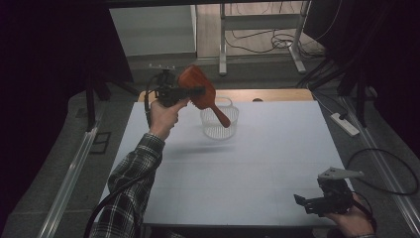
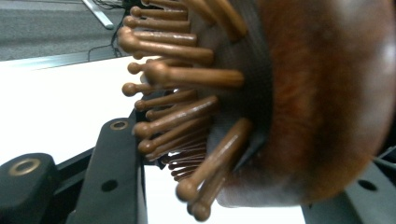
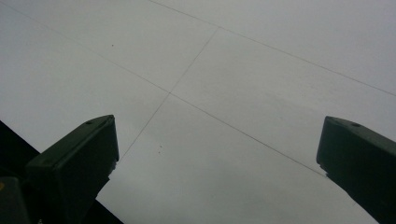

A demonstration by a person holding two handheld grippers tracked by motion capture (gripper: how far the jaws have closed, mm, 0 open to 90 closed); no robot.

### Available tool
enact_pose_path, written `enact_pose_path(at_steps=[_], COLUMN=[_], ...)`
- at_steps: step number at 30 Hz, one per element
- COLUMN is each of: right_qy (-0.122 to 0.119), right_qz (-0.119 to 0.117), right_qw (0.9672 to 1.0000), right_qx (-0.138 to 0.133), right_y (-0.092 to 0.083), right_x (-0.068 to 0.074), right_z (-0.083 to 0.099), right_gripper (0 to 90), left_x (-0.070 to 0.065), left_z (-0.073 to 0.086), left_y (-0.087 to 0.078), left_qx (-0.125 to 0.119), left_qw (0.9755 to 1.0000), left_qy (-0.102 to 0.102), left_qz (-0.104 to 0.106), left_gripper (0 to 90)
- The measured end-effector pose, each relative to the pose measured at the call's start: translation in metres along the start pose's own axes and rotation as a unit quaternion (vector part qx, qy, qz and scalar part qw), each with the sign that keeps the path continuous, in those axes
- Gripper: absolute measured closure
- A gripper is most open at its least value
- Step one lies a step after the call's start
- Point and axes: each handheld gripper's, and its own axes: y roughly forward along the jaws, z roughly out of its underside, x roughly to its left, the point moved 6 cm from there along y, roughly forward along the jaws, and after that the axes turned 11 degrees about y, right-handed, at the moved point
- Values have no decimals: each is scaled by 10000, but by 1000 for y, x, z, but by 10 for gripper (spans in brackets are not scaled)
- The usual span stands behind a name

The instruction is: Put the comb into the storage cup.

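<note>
A reddish-brown wooden hairbrush (image 1: 200, 91) hangs in the air above the back of the table, its handle slanting down toward a small clear basket (image 1: 219, 122). My left gripper (image 1: 195, 91) is shut on the brush's head. Up close, in the left gripper view, the brush (image 2: 322, 102) shows its wooden pins pointing left, pressed between the two black jaws. My right gripper (image 1: 303, 202) rests low at the table's front right corner, jaws wide open over bare white tabletop (image 3: 210, 93) with nothing between them.
The white table (image 1: 257, 168) spreads between the two hands. A white power strip (image 1: 345, 124) lies off the right edge. Cables trail from both grippers. Metal frame legs (image 1: 222, 44) and dark curtains stand behind the table.
</note>
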Motion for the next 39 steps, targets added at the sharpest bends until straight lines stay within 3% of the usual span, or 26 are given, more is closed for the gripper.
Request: enact_pose_path(at_steps=[17, 39], right_qy=[-26, -14], right_qz=[-71, -79], right_qw=[9999, 9998], right_qx=[120, 157], right_y=[2, 2], right_x=[1, 1], right_z=[1, 1], right_gripper=[0, 0], left_x=[19, 23], left_z=[-6, 17], left_y=[12, 47], left_qx=[-30, 191], left_qw=[9993, 9988], left_qy=[-97, -21], left_qz=[-348, -450], left_gripper=[516, 516])
